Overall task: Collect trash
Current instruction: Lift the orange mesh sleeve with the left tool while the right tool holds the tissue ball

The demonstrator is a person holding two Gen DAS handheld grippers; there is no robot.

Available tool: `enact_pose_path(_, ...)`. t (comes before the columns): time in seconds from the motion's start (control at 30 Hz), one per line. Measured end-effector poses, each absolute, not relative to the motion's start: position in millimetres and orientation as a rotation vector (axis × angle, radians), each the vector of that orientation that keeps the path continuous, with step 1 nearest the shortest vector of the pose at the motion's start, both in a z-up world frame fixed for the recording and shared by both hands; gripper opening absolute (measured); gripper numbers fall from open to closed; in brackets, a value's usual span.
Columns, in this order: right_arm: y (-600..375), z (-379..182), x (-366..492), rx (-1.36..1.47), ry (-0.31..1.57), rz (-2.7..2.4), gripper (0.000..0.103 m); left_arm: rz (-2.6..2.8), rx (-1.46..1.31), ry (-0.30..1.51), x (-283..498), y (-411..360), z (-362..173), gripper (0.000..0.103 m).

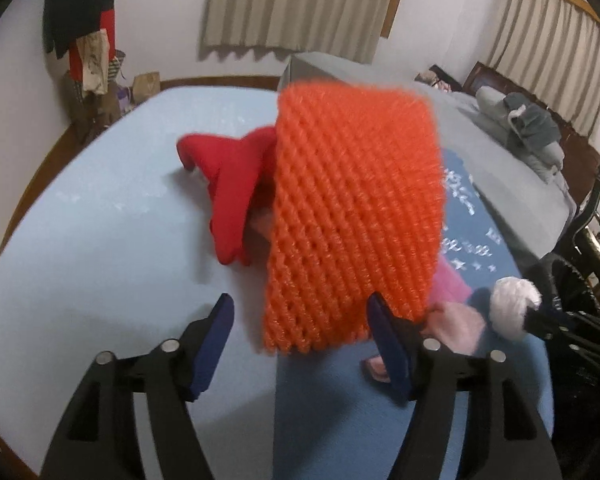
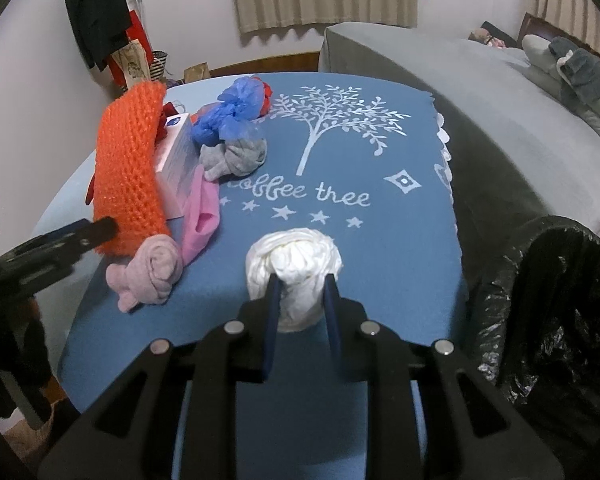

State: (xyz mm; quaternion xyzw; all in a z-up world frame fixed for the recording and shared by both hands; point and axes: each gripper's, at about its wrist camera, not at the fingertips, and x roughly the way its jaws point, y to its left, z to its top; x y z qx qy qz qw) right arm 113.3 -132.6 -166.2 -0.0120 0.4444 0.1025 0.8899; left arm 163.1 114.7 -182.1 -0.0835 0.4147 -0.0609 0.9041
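Early stage: right gripper (image 2: pixel 302 300) pinches white wad (image 2: pixel 294 266) beside bin (image 2: pixel 556 304); left gripper (image 1: pixel 300 340) spread; blue bag (image 2: pixel 230 110) remains.

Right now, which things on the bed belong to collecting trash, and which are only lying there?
For the job:
white crumpled bag, held in the right gripper
blue crumpled bag
black-lined bin

Probably just lying about:
orange knitted piece
pink rolled sock
grey sock ball
white box
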Motion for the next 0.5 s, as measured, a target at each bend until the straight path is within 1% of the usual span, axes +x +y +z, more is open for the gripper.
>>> enact_pose_path(0.1,-133.8,-166.3,113.0,-0.027,0.923,0.211,0.021,-0.139,-0.201,0.867,171.5,117.7,-190.4,0.067)
enact_pose_path(0.13,-134.2,-166.7,113.1,-0.027,0.924,0.209,0.021,-0.148,-0.201,0.861,172.2,117.4,-190.2,0.064)
enact_pose_path(0.2,-134.8,-167.9,113.0,-0.024,0.929,0.205,0.021,-0.191,-0.204,0.858,174.7,114.6,-189.8,0.039)
enact_pose_path(0.23,-134.6,-168.5,113.1,-0.023,0.932,0.205,0.021,-0.202,-0.202,0.854,175.2,112.8,-189.3,0.034)
enact_pose_path(0.27,-134.2,-168.8,113.2,-0.023,0.933,0.204,0.021,-0.213,-0.199,0.851,176.2,112.1,-189.2,0.023)
enact_pose_path(0.3,-133.5,-168.7,113.1,-0.025,0.933,0.205,0.021,-0.225,-0.189,0.846,176.1,109.1,-188.6,0.017)
enact_pose_path(0.4,-131.6,-168.2,112.2,-0.027,0.931,0.21,0.021,-0.231,-0.186,0.835,176.0,107.7,-188.8,0.014)
enact_pose_path(0.5,-130.8,-166.4,110.7,-0.028,0.927,0.212,0.021,-0.225,-0.195,0.819,171.8,110.0,-182.9,0.013)
